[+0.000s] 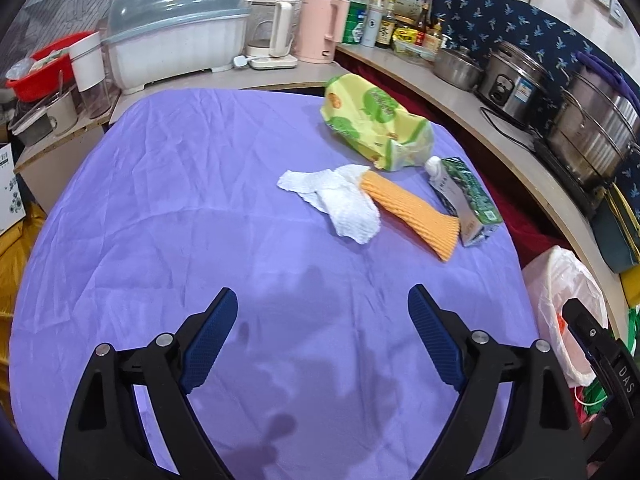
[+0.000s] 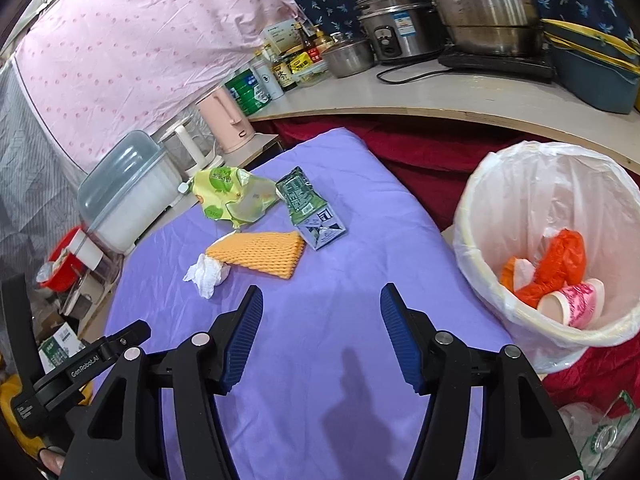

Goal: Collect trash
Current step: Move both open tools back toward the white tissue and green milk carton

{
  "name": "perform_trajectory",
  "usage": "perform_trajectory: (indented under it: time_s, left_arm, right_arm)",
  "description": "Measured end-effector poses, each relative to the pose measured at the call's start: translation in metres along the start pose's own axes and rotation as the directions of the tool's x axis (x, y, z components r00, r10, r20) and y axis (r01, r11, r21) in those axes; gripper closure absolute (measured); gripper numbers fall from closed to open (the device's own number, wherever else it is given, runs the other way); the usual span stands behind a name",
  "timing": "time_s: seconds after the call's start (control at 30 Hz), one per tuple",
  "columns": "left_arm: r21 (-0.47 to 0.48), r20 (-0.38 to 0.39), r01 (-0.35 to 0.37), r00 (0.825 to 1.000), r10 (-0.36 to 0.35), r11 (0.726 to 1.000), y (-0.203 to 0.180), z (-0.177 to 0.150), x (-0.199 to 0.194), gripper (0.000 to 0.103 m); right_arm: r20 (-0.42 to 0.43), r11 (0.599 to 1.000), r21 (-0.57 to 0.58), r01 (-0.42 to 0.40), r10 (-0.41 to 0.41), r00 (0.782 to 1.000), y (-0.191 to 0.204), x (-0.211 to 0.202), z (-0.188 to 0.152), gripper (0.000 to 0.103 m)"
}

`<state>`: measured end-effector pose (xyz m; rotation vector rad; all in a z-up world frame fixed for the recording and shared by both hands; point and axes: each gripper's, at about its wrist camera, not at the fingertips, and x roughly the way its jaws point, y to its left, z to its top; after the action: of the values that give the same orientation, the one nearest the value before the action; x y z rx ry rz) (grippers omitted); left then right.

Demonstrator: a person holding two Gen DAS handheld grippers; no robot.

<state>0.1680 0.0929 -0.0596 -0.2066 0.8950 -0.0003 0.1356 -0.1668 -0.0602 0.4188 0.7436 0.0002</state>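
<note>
**Purple cloth, four scraps left to bin**

Purple cloth (image 1: 168, 208) covers the table in a crowded kitchen corner, with pots, kettles and bottles lining the counter behind. Four pieces of trash lie clustered toward the far right of it: a crumpled white tissue (image 1: 340, 202), an orange foam net (image 1: 412, 212) with one end touching the tissue, a flattened green carton (image 1: 466, 204) against the net's other side, and a yellow-green wrapper (image 1: 374, 120) just behind them. The lined bin (image 2: 500, 184) stands off the table's right edge and already holds an orange bag and a paper cup.

Both tools hover over bare cloth, short of the pile. The left gripper (image 1: 322, 312) has its fingers spread wide with nothing between them; the right gripper (image 2: 322, 312) is also spread and empty, somewhat narrower.

Risks, as I judge them: the pieces touch and overlap, so a pinch on the net may drag the tissue along and drop it short of the bin. Closing low could snag the loose cloth and pull everything askew. The flat carton offers little edge to grab
</note>
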Motion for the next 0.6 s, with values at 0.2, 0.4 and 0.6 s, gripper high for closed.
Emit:
perform_trajectory:
  time_s: [0.2,0.4,0.6]
  left_arm:
    - [-0.04,-0.025,-0.015,1.0,0.014,0.999,0.013,0.018,0.025,0.012]
    - [-0.037,-0.045,-0.01,0.999,0.008,0.999,0.008,0.038,0.056,0.012]
    - [-0.009,-0.086,-0.008,0.996,0.007,1.0,-0.002,0.051,0.098,0.012]
  right_arm:
    - [-0.005,0.999,-0.028,0.026,-0.026,1.0,0.01,0.031,0.016,0.034]
    - [-0.017,0.996,-0.076,0.056,-0.057,0.998,0.019,0.075,0.042,0.033]
    - [-0.023,0.988,-0.128,0.083,-0.087,0.996,0.028,0.112,0.064,0.033]
